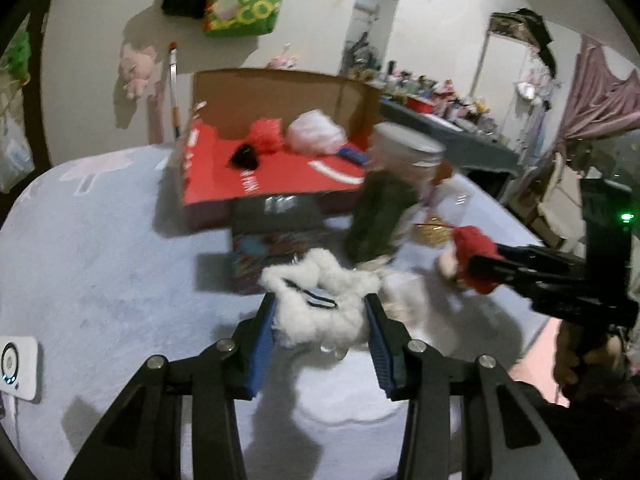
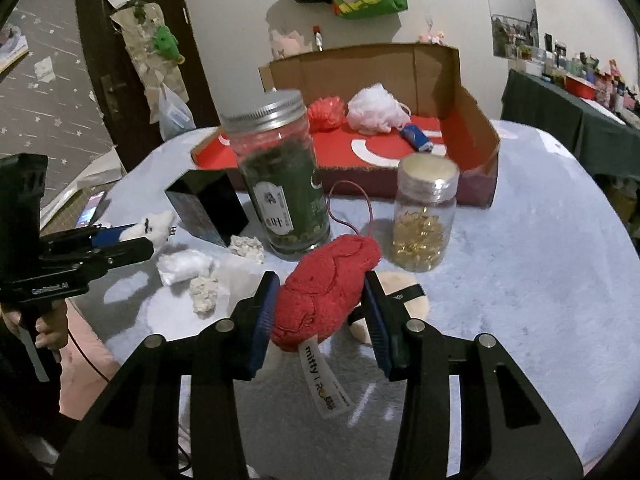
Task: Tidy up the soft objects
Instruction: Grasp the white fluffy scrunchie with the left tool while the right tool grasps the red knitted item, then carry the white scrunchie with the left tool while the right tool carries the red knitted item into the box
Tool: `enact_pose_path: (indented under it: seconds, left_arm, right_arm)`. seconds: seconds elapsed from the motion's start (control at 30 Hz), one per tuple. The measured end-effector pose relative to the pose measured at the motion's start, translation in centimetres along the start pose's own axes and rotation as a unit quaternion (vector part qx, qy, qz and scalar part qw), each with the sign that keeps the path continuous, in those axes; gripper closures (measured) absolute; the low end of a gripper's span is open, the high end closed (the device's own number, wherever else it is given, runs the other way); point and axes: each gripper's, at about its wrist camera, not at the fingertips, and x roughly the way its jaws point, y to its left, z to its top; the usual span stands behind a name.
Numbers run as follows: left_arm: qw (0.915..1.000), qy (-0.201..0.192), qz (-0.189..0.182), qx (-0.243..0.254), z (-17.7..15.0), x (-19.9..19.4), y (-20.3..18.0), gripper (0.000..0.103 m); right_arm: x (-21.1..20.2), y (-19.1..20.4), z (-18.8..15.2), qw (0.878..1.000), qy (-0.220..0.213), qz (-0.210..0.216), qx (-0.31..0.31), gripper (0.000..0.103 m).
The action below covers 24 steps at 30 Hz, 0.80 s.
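Between the blue fingers (image 1: pixel 264 332) of the left gripper (image 1: pixel 320 328) a white fluffy toy (image 1: pixel 320 312) is pinched, raised off the pale blue tabletop (image 1: pixel 100 260). To its right, the right gripper (image 2: pixel 322 312) clamps a red plush (image 2: pixel 324 292) by both sides. Beyond both fingers stands the open cardboard box (image 2: pixel 476 152), holding red and white soft balls.
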Motion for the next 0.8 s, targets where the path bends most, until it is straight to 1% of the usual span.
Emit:
enact_pose_path:
  seconds: [0.13,0.27,0.47,0.6,0.7,0.8]
  left_arm:
    - [0.9998,0.001,-0.019,0.009,0.6,0.7,-1.4,0.058]
    - [0.9996,0.006,-0.025,0.009,0.6,1.3,-1.9,0.059]
    - [0.9998,0.010,-0.014,0.008,0.6,2.1,-1.8,0.059]
    - [0.9997,0.019,0.010,0.010,0.1,2.7,-1.4,0.059]
    - [0.9998,0.018,0.005,0.001,-0.1,2.5,-0.9,0.059]
    - [0.9999,0.010,0.003,0.002,0.1,1.9,-0.8,0.059]
  right_arm:
    - [-0.2,-0.1,0.2,1.000,0.001,0.008,-0.002,0.063]
    - [-0.2,-0.1,0.1,1.000,0.002,0.010,-0.006,0.063]
    - [0.0,-0.3,0.1,1.000,0.003,0.006,-0.002,0.063]
    - [0.5,-0.3,-0.3,1.000,0.009,-0.006,-0.007,0.063]
    - [0.4,-0.3,-0.3,1.000,0.006,-0.005,-0.008,0.063]
    - [0.2,-0.3,-0.2,1.000,0.002,-0.005,-0.009,0.063]
